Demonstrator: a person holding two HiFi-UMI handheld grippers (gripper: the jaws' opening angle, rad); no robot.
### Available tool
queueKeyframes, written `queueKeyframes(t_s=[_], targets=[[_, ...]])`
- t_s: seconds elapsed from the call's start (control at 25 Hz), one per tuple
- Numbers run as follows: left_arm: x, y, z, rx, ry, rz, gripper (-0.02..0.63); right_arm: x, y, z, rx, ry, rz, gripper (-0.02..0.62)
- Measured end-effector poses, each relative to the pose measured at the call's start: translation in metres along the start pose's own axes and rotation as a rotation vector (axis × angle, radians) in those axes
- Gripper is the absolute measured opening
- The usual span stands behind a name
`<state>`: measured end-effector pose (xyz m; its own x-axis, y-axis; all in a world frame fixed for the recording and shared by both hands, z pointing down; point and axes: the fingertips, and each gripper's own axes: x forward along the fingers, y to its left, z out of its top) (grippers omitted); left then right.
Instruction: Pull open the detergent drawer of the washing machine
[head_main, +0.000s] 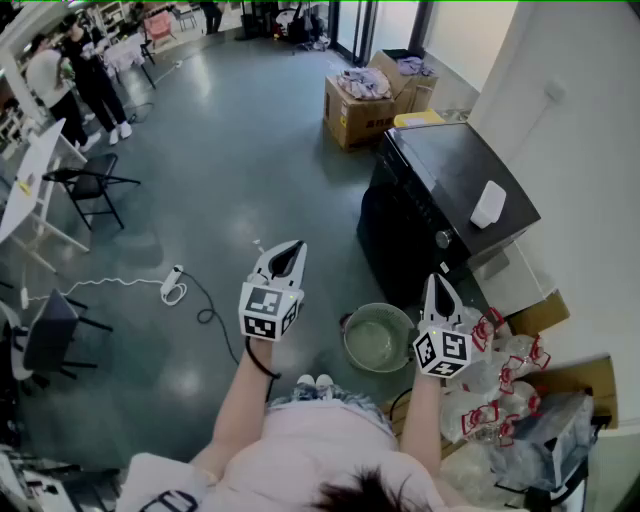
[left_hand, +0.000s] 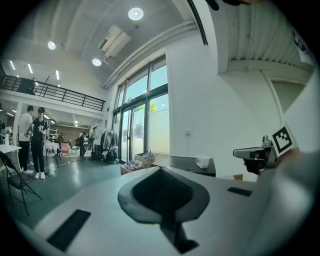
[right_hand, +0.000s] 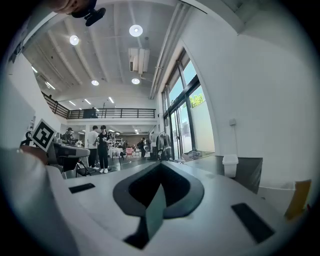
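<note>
Head view: washing machine (head_main: 440, 190) stands ahead to the right, apart from left gripper (head_main: 288, 250) and right gripper (head_main: 438, 283); drawer not made out. Left gripper view: jaws together, empty. Right gripper view: same; jaws left closed would likely butt the drawer front, not catch it.

Grey glossy floor (head_main: 250, 150), white wall (head_main: 580, 80) rt, tall windows (left_hand: 145, 115) w/ daylight, round ceiling lights (left_hand: 135, 13), black chair (head_main: 90, 185) lft.

Washing machine (head_main: 432, 165) black; tub (head_main: 488, 204) on top of it white; basin (head_main: 378, 337) beside it grey-green; floor (head_main: 250, 150) around it teal-grey.
</note>
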<state>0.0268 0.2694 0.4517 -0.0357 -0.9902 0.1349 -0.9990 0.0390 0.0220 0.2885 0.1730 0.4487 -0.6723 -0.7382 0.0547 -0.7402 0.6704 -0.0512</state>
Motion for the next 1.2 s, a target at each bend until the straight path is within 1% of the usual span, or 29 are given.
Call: queueKeyframes(t_s=[0.4, 0.84, 1.04, 1.2], targets=[[0.002, -0.003, -0.003, -0.003, 0.003, -0.002, 0.025, -0.001, -0.003, -0.001, -0.003, 0.006, 0.001, 0.014], [0.008, -0.008, -0.007, 0.001, 0.016, -0.006, 0.025, 0.002, -0.004, 0.001, 0.024, -0.022, 0.001, 0.014], [0.009, -0.008, -0.014, -0.040, 0.024, 0.001, 0.026, -0.001, -0.006, -0.001, 0.046, -0.021, -0.012, 0.015], [0.014, -0.011, -0.015, -0.054, 0.035, -0.002, 0.026, 0.000, -0.007, 0.000, 0.052, -0.027, -0.005, 0.015]])
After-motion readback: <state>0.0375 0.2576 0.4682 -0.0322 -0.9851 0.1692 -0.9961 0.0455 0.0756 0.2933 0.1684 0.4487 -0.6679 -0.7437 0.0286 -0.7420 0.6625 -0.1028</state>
